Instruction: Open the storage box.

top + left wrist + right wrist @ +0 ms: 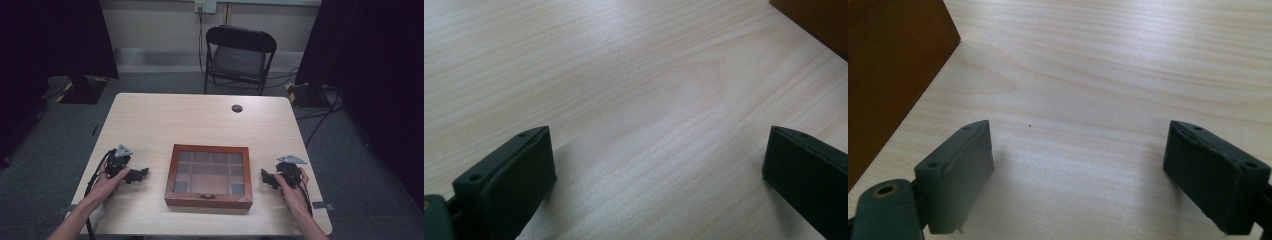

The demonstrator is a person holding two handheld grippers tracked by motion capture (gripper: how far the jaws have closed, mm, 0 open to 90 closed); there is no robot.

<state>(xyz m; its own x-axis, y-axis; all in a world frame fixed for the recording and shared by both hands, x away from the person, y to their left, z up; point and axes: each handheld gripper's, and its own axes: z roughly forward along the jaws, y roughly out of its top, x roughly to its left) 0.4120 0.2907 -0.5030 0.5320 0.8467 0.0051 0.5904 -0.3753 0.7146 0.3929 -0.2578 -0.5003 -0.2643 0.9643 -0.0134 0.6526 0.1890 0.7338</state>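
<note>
One wooden box (209, 176) (lid shut) | two claws: left claw (141, 174) agape, right claw (265, 177) agape, both empty

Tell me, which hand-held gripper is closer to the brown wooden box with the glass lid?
Right, narrowly. The right gripper sits just off the brown wooden glass-lidded box's right side; the left gripper sits slightly farther off its left side.

Dim room; closeups bright, soft.
</note>
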